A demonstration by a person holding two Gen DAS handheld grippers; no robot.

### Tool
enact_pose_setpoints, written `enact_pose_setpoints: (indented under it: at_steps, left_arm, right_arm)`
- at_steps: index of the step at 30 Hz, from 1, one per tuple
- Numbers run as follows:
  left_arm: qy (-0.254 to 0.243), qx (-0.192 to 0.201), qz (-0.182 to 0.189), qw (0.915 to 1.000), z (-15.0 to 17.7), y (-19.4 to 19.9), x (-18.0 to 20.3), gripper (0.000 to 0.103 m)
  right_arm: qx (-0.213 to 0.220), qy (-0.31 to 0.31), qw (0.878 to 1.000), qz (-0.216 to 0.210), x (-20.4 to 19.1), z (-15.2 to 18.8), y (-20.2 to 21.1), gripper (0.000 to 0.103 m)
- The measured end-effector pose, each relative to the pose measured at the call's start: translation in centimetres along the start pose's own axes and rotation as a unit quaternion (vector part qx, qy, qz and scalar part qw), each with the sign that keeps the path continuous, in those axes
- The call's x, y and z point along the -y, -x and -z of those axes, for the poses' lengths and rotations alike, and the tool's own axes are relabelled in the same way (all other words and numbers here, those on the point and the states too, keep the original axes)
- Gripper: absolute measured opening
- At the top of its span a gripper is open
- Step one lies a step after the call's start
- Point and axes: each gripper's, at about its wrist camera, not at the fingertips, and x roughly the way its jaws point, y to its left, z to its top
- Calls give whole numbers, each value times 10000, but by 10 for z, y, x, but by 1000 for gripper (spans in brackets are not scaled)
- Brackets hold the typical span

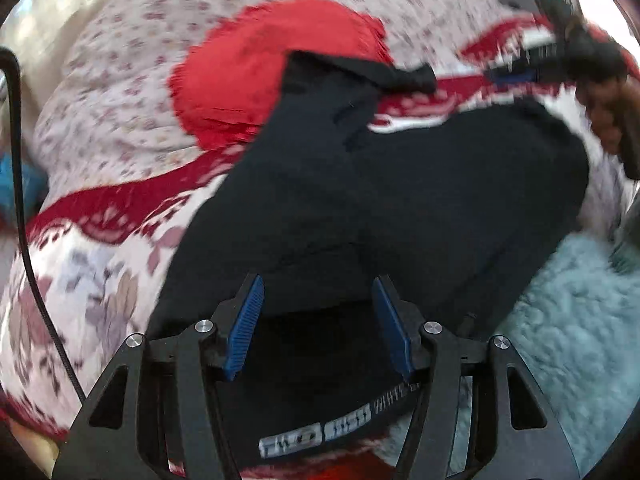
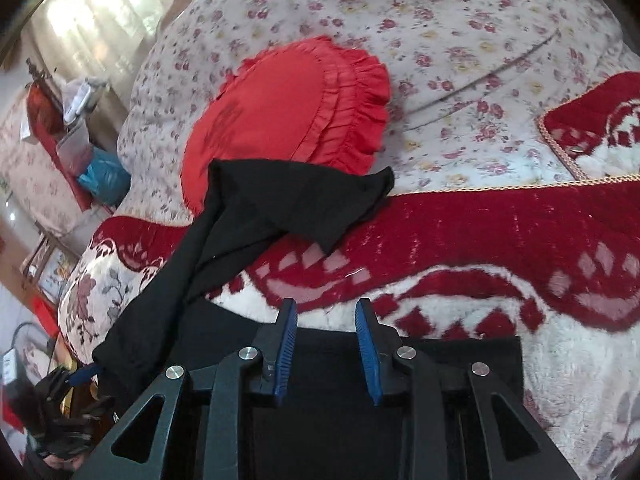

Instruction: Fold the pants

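pants (image 1: 360,208): black, spread over the red-and-white blanket (image 2: 500,240); in the left wrist view the bulk fills the centre, with the waistband and its lettered elastic at 6 o'clock, under the gripper. Placement is judged to give a flat bed for folding.
leg ends (image 2: 304,200): in the right wrist view one leg is seen running from 8 o'clock up to 12 o'clock of the gripper, its end crumpled and doubled over, resting on the edge of the red cushion (image 2: 288,108). Not yet laid straight, so the fold is judged to be at an early stage.
left gripper (image 1: 318,300): jaws are spread wide, nothing between the blue pads; held just above the waist cloth, judged ready to pinch the band.
right gripper (image 2: 325,316): jaws are parted, nothing clamped; a flat black panel of the pants lies directly beneath it. Contact with the cloth cannot be told.
floral sheet (image 2: 440,40): covers the bed beyond the blanket, at 12 o'clock.
pale blue fleece (image 1: 560,320): at 4 o'clock in the left wrist view, touching the pants' edge.
blur: the left wrist view is smeared; fine creases cannot be read.
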Motion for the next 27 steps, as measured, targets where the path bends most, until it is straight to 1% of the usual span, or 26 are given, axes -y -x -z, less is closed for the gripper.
enact_pose_setpoints:
  at_steps: [2,3,5,6,7,8,9,10,11,12,13,14,15,16,17,18,19,20,21,23,25,26,27]
  left_arm:
    - [-161,-186,300,9992,-6,-14,4,57]
    - [-220,-262,383,9987,-7,-21,4,57]
    - [-217,-456,355,9981,-4,-35,2,57]
    - [-105,-459,358,9982,-4,-38,-3,57]
    - [82,-380,436,9983,-5,-37,-9,53]
    - [289,-334,518,9977,-6,-36,-15,46]
    - [532,-288,552,9966,-7,-33,-20,16]
    - [715,-239,490,9959,-7,-29,-24,12]
    - [948,-121,466,9943,-10,-22,-29,12]
    - [1219,47,584,9908,-12,-13,-37,12]
    - [1421,211,621,9877,-15,-4,-42,12]
    - [1678,393,587,9833,-21,8,-48,12]
    - [1868,484,587,9795,-18,14,-53,12]
    - [2123,593,592,9736,-21,21,-61,12]
    - [2304,645,590,9692,-21,23,-69,12]
    - [2498,681,595,9641,-24,24,-80,11]
    - [2647,699,603,9599,-24,26,-89,11]
    - [2804,716,618,9552,-26,27,-97,11]
    - [2943,706,646,9509,-25,28,-104,11]
    - [3174,730,651,9432,-25,31,-115,11]
    - [3319,748,632,9382,-23,32,-123,11]
    - [3356,758,580,9372,-24,33,-126,11]
    - [3374,749,554,9367,-24,33,-129,11]
  right_arm:
    - [-41,-10,10000,-23,5,2,3,29]
    - [-55,-42,10000,-13,8,2,4,29]
    - [-58,-136,9999,-21,11,1,5,29]
    - [-60,-222,9997,-59,14,1,5,29]
    - [-60,-310,9994,-102,17,0,6,29]
    - [-60,-436,9989,-159,20,-1,6,29]
    - [-53,-535,9983,-203,23,-2,6,29]
    - [-34,-609,9979,-238,25,-2,6,29]
    - [1,-711,9970,-292,28,-4,6,29]
    - [77,-849,9956,-380,33,-7,7,29]
    - [181,-1025,9932,-528,38,-12,6,29]
    - [254,-1160,9907,-663,42,-16,4,31]
    - [296,-1217,9895,-715,44,-20,2,35]
    - [345,-1209,9895,-710,44,-26,-2,36]
    - [370,-1055,9918,-615,40,-32,-7,37]
    - [365,-678,9963,-377,30,-39,-13,37]
    - [320,-71,9995,1,14,-47,-21,37]
    - [302,305,9989,194,5,-50,-26,37]
    - [208,879,9951,395,-11,-53,-36,37]
    - [-3,1384,9889,548,-25,-57,-53,37]
    - [-267,1778,9808,754,-34,-63,-74,37]
    - [-375,1893,9778,820,-36,-65,-83,37]
    - [-532,1997,9752,796,-38,-65,-92,37]
